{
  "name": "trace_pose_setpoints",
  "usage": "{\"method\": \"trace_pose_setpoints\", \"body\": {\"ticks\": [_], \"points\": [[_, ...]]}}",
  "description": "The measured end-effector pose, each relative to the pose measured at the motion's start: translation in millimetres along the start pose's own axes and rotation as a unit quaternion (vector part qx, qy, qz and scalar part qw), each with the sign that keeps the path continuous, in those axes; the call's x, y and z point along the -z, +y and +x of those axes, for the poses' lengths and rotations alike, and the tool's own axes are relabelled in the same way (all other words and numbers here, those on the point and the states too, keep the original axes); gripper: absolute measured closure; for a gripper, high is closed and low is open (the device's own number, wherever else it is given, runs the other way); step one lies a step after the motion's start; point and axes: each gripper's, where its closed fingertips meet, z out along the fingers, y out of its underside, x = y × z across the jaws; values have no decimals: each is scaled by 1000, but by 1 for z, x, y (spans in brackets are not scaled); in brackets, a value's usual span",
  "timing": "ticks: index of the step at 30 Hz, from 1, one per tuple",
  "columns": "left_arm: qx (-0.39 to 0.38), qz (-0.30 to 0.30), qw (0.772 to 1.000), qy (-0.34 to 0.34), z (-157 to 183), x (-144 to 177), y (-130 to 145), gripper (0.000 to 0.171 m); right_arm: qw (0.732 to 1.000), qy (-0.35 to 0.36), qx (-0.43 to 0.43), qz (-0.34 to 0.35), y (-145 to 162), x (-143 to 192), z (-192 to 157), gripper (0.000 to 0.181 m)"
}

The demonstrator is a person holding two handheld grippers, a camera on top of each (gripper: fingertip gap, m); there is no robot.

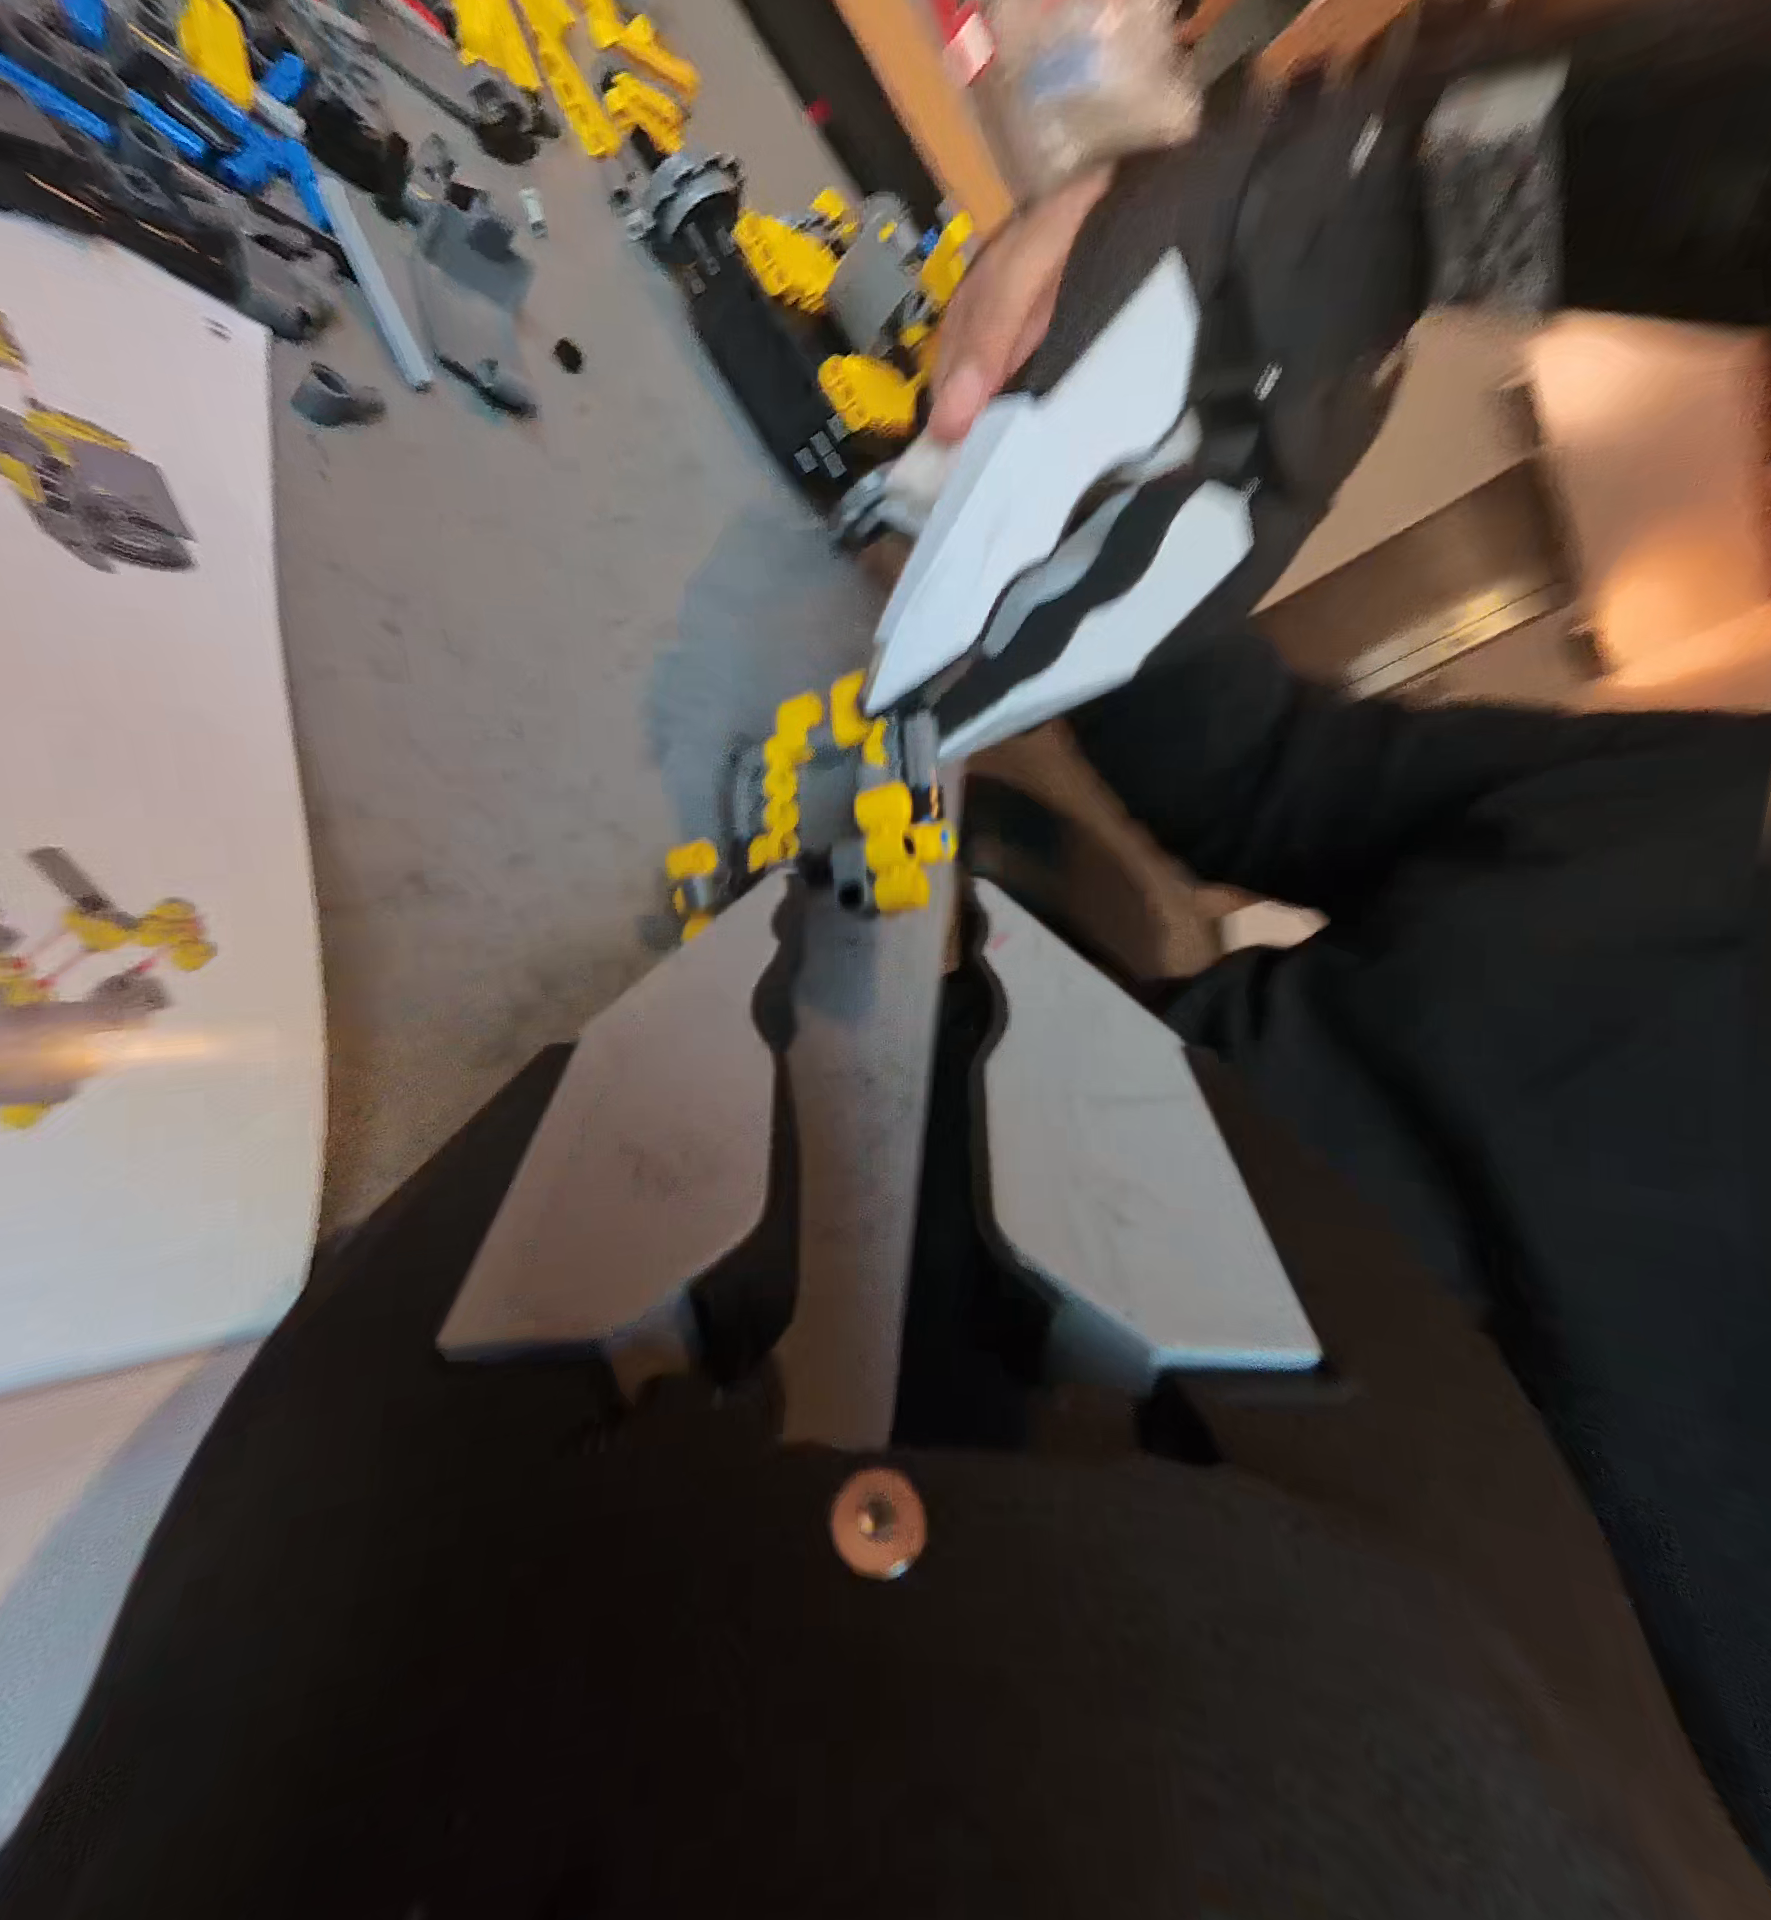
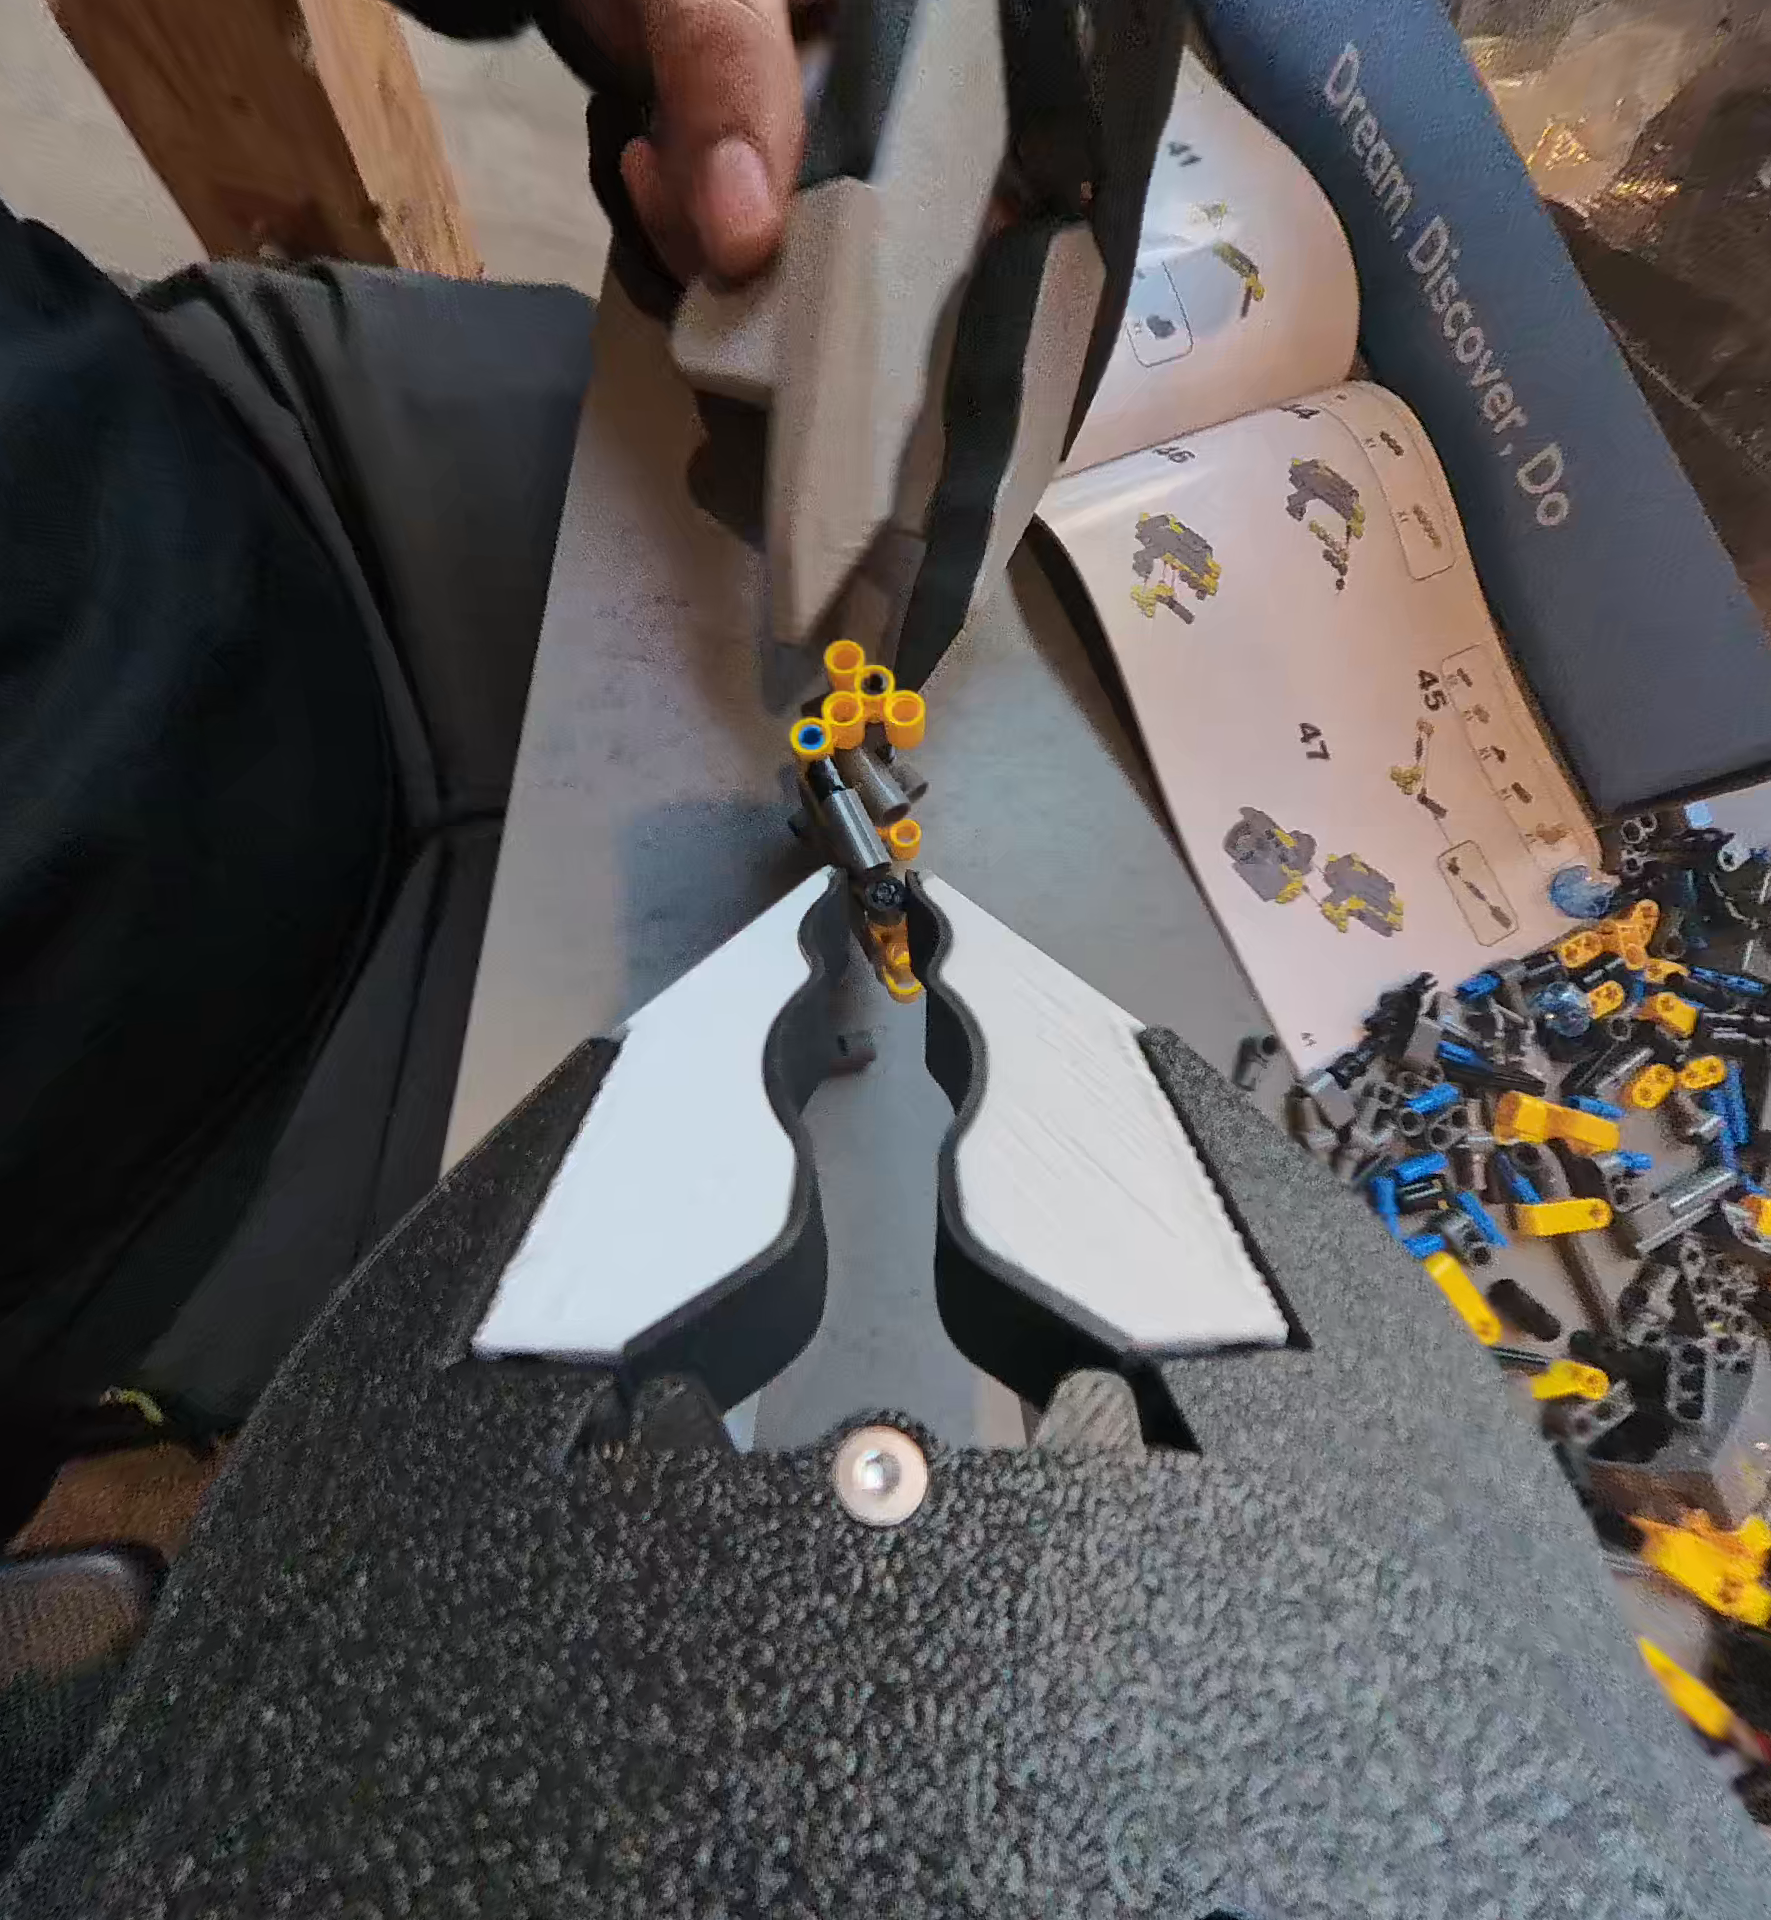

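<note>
A small yellow and grey brick assembly (image 1: 819, 790) hangs above the grey table (image 1: 496, 623), near its edge. My left gripper (image 1: 881, 883) is closed on its near end, where a grey and yellow piece sits between the tips. My right gripper (image 1: 902, 717) comes in from the upper right and meets the assembly's far end. In the right wrist view my right gripper (image 2: 876, 883) is shut on the assembly's (image 2: 860, 717) black and yellow lower part. My left gripper (image 2: 850, 655) comes down from above onto its yellow ring cluster.
An open instruction booklet (image 1: 112, 727) (image 2: 1276, 644) lies on the table. A pile of loose blue, yellow and grey bricks (image 2: 1587, 1143) lies to the right, with more parts (image 1: 237, 156) at the far end. A dark padded bar (image 2: 1483, 364) and the person's dark trousers (image 2: 185, 727) flank the table. Left tips to right tips: about 4 centimetres.
</note>
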Motion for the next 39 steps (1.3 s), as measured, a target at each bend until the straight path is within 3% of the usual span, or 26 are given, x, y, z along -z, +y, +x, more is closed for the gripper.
{"method": "trace_pose_setpoints", "body": {"ticks": [2,5,7,10,12,14,17,19,24,28,32,36,39], "points": [[-95,-44,992,-73,-6,3,10,131,999,-35,11,-24,-2,1,3,174],[-215,-110,955,-172,-17,4,21,119,991,-110,39,-68,-8,0,1,175],[-261,-129,931,-219,-23,7,21,116,980,-152,71,-104,-11,-4,2,175],[-291,-131,918,-235,-24,10,21,114,957,-221,95,-161,-15,-11,0,176],[-295,-131,921,-220,-18,11,25,117,940,-255,105,-202,-15,-15,1,176],[-287,-128,924,-218,-18,10,29,137,929,-267,115,-229,-20,-23,9,175],[-232,-146,939,-207,-24,5,41,142,929,-256,104,-246,-34,-39,23,175],[-186,-134,956,-182,-19,2,42,145,942,-207,79,-250,-39,-53,41,175],[-119,-115,973,-162,-17,12,44,144,973,-110,-8,-205,-46,-61,63,173],[-106,-114,972,-178,-9,31,58,131,988,-14,-131,-76,-56,-10,59,159],[-146,-127,956,-222,-5,52,72,124,964,51,-258,37,-22,34,17,157],[-121,-136,962,-202,-2,47,77,121,941,66,-319,87,18,9,-45,155],[-92,-133,973,-167,1,29,77,127,943,83,-312,88,20,-17,-68,154]]}}
